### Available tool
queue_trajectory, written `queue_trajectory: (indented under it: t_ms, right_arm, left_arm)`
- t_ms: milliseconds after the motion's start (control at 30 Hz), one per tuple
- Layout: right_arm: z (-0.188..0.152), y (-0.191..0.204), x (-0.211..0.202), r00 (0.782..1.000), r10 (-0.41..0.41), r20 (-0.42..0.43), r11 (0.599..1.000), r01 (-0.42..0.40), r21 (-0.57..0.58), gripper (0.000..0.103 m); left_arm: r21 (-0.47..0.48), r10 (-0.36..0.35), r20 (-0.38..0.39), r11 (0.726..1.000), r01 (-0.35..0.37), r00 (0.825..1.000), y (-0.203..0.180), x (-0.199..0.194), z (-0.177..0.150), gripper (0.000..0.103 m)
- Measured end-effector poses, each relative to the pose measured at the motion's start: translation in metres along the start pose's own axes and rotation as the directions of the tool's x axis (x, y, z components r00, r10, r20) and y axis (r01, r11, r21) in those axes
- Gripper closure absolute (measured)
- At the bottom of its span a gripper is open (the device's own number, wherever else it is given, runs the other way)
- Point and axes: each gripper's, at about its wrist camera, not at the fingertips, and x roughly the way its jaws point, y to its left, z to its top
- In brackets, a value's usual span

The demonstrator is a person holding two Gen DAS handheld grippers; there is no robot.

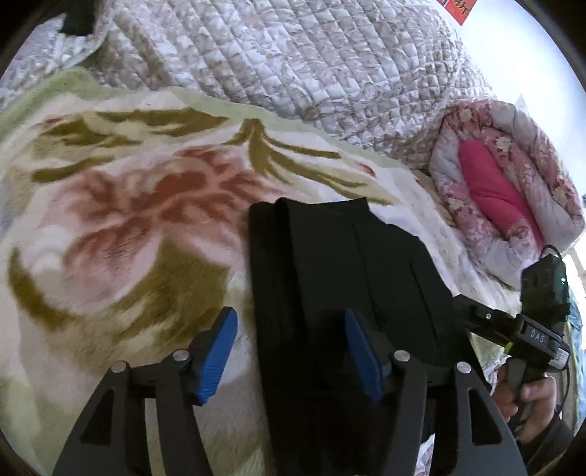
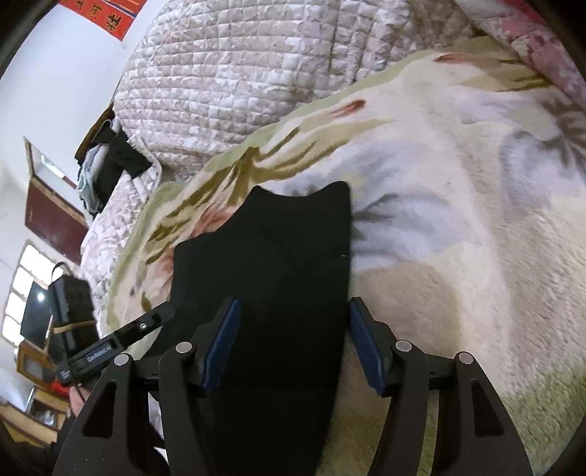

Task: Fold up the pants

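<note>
- Here, black pants [image 1: 329,278] spread flat on a fleecy floral blanket [image 1: 121,205], laid as a long narrow strip running from the near edge toward the far quilt.
- Left gripper [image 1: 291,351] with blue pads [image 1: 216,357] set wide apart, straddling the left edge of the pants: left pad over bare blanket, right pad over black cloth, nothing pinched between them.
- Right gripper [image 2: 295,348] likewise wide, dark cloth filling the gap between its fingers; right finger [image 2: 368,351] just at the pants' right edge, blanket beyond.
- Only in the left wrist view: lengthwise seams and layered folds on the fabric, a squared far end, a pink-and-white rolled duvet [image 1: 509,205] far right, and the other gripper's body with the hand [image 1: 527,399] on its handle at the right.
- Only in the right wrist view: far end of the pants [image 2: 289,271] with a notched, two-peaked outline, a window [image 2: 22,293] and dark furniture at far left, a red banner [image 2: 99,14] on the wall, dark clothes heaped by the quilt's left end.
- Shared by both: pale quilted cover [image 2: 227,80] bunched along the far side.
- Whether either pad actually touches the cloth, hard to say; fabric reads as almost featureless black in the right wrist view.
</note>
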Motion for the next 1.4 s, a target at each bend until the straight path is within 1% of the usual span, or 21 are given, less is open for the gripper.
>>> queue_trajectory:
  t_ms: [67, 100, 133, 167, 200, 233, 267, 300, 333, 467, 533, 700, 833, 900, 967, 1033, 1067, 1133, 1267, 1333, 1400]
  right_arm:
    - [0.006, -0.002, 0.005, 1.0, 0.008, -0.009, 1.0, -0.008, -0.004, 0.043]
    - [0.008, -0.003, 0.007, 1.0, 0.006, -0.014, 1.0, -0.006, -0.002, 0.047]
    - [0.01, -0.003, 0.009, 1.0, -0.003, -0.022, 1.0, 0.003, 0.0, 0.055]
    - [0.01, -0.003, 0.011, 1.0, -0.01, -0.028, 1.0, 0.011, 0.002, 0.058]
    - [0.01, -0.004, 0.009, 1.0, -0.009, -0.029, 1.0, 0.01, 0.006, 0.064]
    - [0.009, -0.004, 0.007, 1.0, 0.001, -0.029, 1.0, 0.0, 0.018, 0.074]
    - [0.008, -0.005, 0.005, 0.999, 0.016, -0.028, 0.999, -0.015, 0.031, 0.078]
    - [0.009, -0.005, 0.003, 0.999, 0.03, -0.026, 0.999, -0.029, 0.041, 0.083]
    - [0.01, -0.002, 0.001, 0.999, 0.035, -0.02, 0.999, -0.034, 0.032, 0.085]
    - [0.019, 0.012, -0.008, 0.998, 0.064, 0.013, 0.998, -0.064, 0.01, 0.086]
    - [0.032, 0.022, -0.013, 0.996, 0.085, 0.033, 0.996, -0.085, -0.011, 0.087]
    - [0.072, 0.034, -0.006, 0.994, 0.087, 0.068, 0.995, -0.083, -0.055, 0.088]
    - [0.115, 0.028, 0.021, 0.996, 0.07, 0.055, 0.995, -0.065, -0.079, 0.088]
    - [0.127, 0.018, 0.041, 0.999, 0.026, 0.041, 0.996, -0.023, -0.087, 0.087]
    - [0.131, 0.004, 0.063, 1.0, -0.023, 0.003, 0.997, 0.023, -0.079, 0.084]
    - [0.129, -0.009, 0.08, 0.991, -0.13, -0.033, 0.989, 0.127, -0.079, 0.08]
    - [0.126, -0.014, 0.083, 0.988, -0.15, -0.034, 0.986, 0.146, -0.084, 0.076]
    - [0.126, -0.011, 0.08, 0.986, -0.165, -0.025, 0.982, 0.161, -0.1, 0.075]
    - [0.123, 0.016, 0.056, 0.966, -0.253, 0.062, 0.948, 0.26, -0.185, 0.075]
    - [0.117, 0.027, 0.045, 0.966, -0.243, 0.092, 0.945, 0.257, -0.201, 0.075]
    - [0.106, 0.041, 0.035, 0.964, -0.243, 0.11, 0.938, 0.262, -0.225, 0.075]
  left_arm:
    - [-0.012, -0.027, 0.003, 1.0, 0.027, 1.0, 0.0, 0.006, 0.003, 0.038]
    - [-0.011, -0.042, 0.004, 0.999, 0.042, 0.999, 0.0, 0.009, 0.005, 0.038]
    - [-0.01, -0.047, 0.004, 0.999, 0.047, 0.999, 0.0, 0.012, 0.007, 0.038]
    - [-0.017, -0.05, 0.004, 0.999, 0.05, 0.999, 0.0, 0.013, 0.007, 0.039]
    - [-0.031, -0.052, 0.004, 0.998, 0.052, 0.999, 0.001, 0.013, 0.007, 0.041]
    - [-0.038, -0.051, 0.004, 0.998, 0.051, 0.999, 0.001, 0.011, 0.007, 0.05]
    - [-0.041, -0.05, 0.007, 0.998, 0.05, 0.999, 0.001, 0.008, 0.006, 0.058]
    - [-0.043, -0.04, 0.011, 0.998, 0.041, 0.999, -0.001, 0.004, 0.006, 0.062]
    - [-0.045, -0.034, 0.014, 0.998, 0.035, 0.999, -0.001, 0.002, 0.007, 0.068]
    - [-0.058, -0.046, 0.03, 0.997, 0.048, 0.998, -0.004, -0.007, 0.018, 0.083]
    - [-0.043, -0.064, 0.036, 0.997, 0.065, 0.997, -0.009, -0.011, 0.027, 0.085]
    - [0.034, -0.062, 0.069, 0.998, 0.059, 0.996, -0.019, -0.012, 0.062, 0.087]
    - [0.066, -0.04, 0.085, 0.997, 0.034, 0.996, -0.008, 0.005, 0.102, 0.087]
    - [0.054, -0.024, 0.067, 0.998, 0.02, 0.997, 0.004, 0.021, 0.117, 0.086]
    - [0.062, 0.019, 0.052, 0.998, -0.022, 0.998, 0.014, 0.042, 0.126, 0.086]
    - [0.066, 0.089, 0.038, 0.994, -0.091, 0.995, 0.027, 0.061, 0.128, 0.086]
    - [0.062, 0.113, 0.024, 0.992, -0.114, 0.993, 0.033, 0.067, 0.127, 0.086]
    - [0.045, 0.134, 0.0, 0.99, -0.133, 0.991, 0.044, 0.073, 0.121, 0.086]
    - [0.04, 0.156, 0.016, 0.987, -0.156, 0.988, 0.045, 0.057, 0.115, 0.086]
    - [0.045, 0.15, 0.052, 0.987, -0.152, 0.987, 0.036, 0.04, 0.113, 0.086]
    - [0.08, 0.152, 0.09, 0.984, -0.159, 0.984, 0.02, 0.024, 0.108, 0.086]
